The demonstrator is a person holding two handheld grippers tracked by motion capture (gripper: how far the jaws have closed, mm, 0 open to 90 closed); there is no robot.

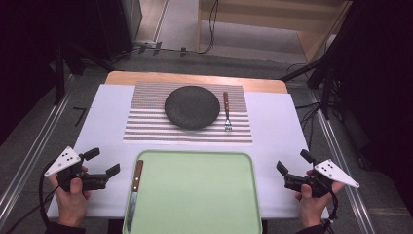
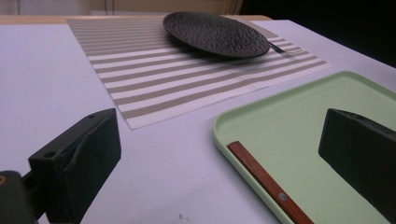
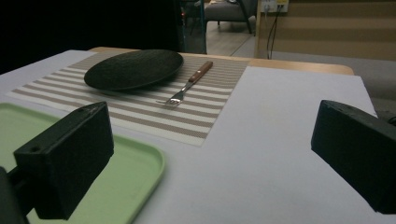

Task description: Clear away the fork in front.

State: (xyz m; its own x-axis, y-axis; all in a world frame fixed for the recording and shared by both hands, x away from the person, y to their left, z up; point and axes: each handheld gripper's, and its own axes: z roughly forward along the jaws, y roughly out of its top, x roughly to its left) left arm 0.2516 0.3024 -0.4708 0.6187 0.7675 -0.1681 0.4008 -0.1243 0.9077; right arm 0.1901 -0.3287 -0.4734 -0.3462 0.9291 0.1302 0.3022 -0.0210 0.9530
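A dark round plate (image 1: 192, 107) (image 2: 215, 33) (image 3: 134, 69) rests on a striped placemat (image 1: 146, 127) (image 2: 154, 74) (image 3: 140, 109). A wooden-handled fork (image 1: 226, 111) (image 3: 190, 84) lies on the mat to the plate's right, tines toward me. A wooden-handled knife (image 1: 135, 192) (image 2: 268, 184) lies along the left edge of the green tray (image 1: 195, 195) (image 2: 289, 126) (image 3: 135, 177). My left gripper (image 1: 104, 162) (image 2: 219, 163) is open, left of the tray, nothing between its jaws. My right gripper (image 1: 293, 164) (image 3: 210, 158) stands open right of the tray, holding nothing.
A white sheet (image 1: 277, 126) covers the wooden table (image 1: 195, 77). Dark stands and cables (image 1: 311, 105) ring the table on the floor. Wooden shelving (image 1: 272, 19) stands beyond the far edge.
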